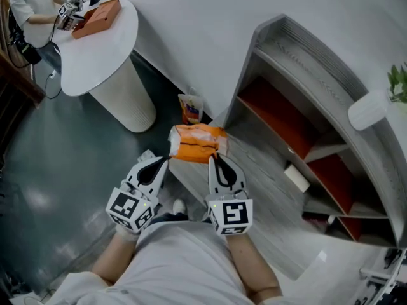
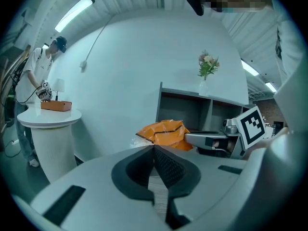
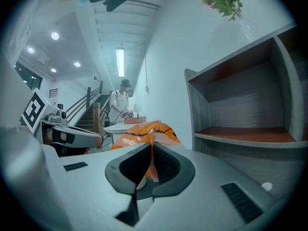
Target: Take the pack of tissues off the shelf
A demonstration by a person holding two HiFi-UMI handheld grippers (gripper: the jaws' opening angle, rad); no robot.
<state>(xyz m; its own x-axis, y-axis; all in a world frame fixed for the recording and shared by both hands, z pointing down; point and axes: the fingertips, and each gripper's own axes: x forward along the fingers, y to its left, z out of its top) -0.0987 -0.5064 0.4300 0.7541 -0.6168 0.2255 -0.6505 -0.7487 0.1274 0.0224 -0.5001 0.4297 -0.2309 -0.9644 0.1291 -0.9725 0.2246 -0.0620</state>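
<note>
Pack of tissues (image 3: 140,133) — in right hand-held gripper (image 3: 151,147)

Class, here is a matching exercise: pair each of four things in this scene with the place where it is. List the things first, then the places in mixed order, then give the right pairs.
Things
1. pack of tissues
2. orange-brown box
3. vase of flowers
4. small white box

Places
A. on top of the shelf
B. on the round white table
C. on a grey board inside the shelf
D. held up by the left tool and the right tool

Pairs: 1-D, 2-B, 3-A, 4-C
</note>
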